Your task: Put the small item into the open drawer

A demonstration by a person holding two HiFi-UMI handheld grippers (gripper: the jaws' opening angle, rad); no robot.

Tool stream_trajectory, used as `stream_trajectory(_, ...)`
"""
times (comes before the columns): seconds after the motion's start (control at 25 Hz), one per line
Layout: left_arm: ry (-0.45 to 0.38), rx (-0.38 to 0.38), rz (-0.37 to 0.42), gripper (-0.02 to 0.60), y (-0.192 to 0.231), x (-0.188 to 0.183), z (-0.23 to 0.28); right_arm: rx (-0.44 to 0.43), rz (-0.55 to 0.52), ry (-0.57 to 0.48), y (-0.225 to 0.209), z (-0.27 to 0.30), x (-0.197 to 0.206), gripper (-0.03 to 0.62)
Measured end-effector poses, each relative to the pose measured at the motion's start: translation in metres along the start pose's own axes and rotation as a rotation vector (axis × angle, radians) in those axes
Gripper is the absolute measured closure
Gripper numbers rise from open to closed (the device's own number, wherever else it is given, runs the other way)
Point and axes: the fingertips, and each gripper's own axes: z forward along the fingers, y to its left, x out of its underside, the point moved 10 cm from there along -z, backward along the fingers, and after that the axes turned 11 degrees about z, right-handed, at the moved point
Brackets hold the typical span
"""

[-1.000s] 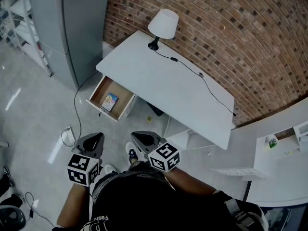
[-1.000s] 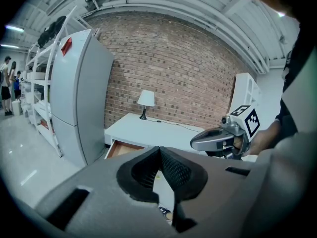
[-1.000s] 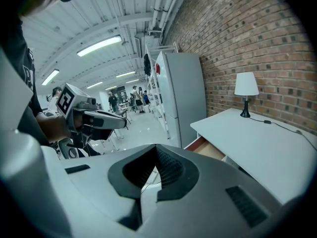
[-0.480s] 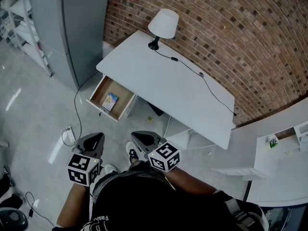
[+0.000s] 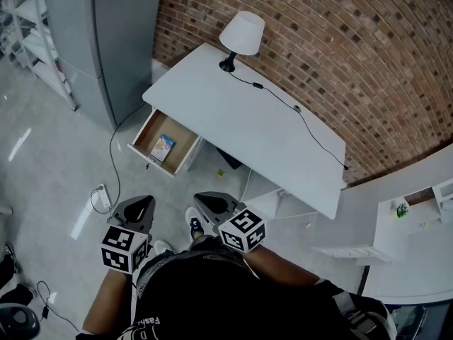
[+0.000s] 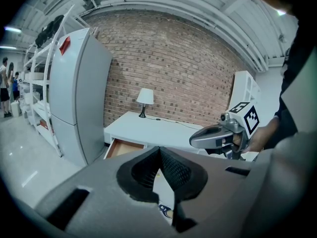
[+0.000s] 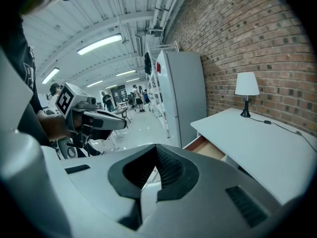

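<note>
A small colourful packet lies inside the open wooden drawer at the left end of the white desk. Both grippers hang close to my body, well short of the desk and above the floor. My left gripper points toward the drawer with its jaws together and nothing between them. Beside it, my right gripper is also shut and empty. In the left gripper view, the left gripper faces the drawer, with the right gripper at its right. In the right gripper view, the right gripper looks along the desk's front.
A white lamp stands at the desk's back corner, its cord trailing across the top. A tall grey cabinet stands left of the desk. A power strip lies on the floor. White shelving is at the right.
</note>
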Motion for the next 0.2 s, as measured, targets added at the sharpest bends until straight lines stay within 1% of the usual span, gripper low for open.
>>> stream_trajectory(0.2, -0.004, -0.006, 0.003, 0.565, 0.0044, -0.0019, -0.0032, 0.003, -0.005, 0.0, 0.0029, 0.0017, -0.0017, 0.589)
